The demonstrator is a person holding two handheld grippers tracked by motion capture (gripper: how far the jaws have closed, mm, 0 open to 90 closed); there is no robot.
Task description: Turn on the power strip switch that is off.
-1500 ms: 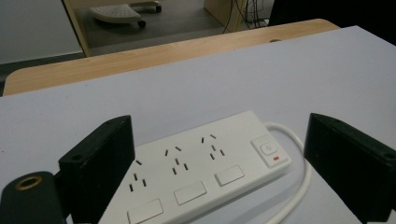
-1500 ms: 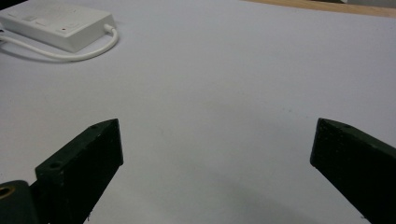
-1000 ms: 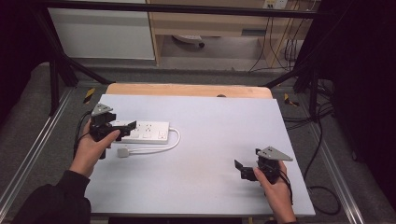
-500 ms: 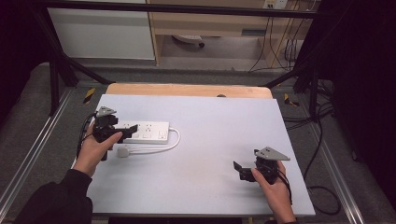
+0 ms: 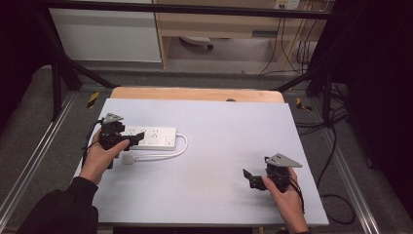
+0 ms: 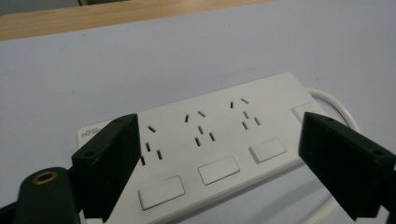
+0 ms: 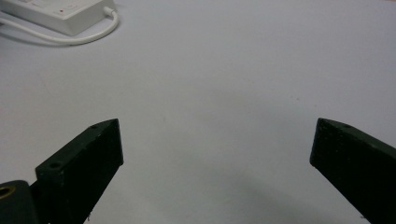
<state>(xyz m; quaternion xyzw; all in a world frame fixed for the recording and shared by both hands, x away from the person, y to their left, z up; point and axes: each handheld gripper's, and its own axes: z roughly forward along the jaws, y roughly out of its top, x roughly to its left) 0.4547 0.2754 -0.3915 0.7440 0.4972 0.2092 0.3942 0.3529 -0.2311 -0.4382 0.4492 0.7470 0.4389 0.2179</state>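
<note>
The left gripper (image 5: 127,140) hovers over the near end of the strip (image 5: 152,137), jaws wide to either side of it, nothing gripped. The strip lies flat on the left of the table (image 5: 219,146), its cord (image 5: 181,146) looped beside it. The grasp seems not yet made. The right gripper (image 5: 249,177) rests far right, wide and empty.
</note>
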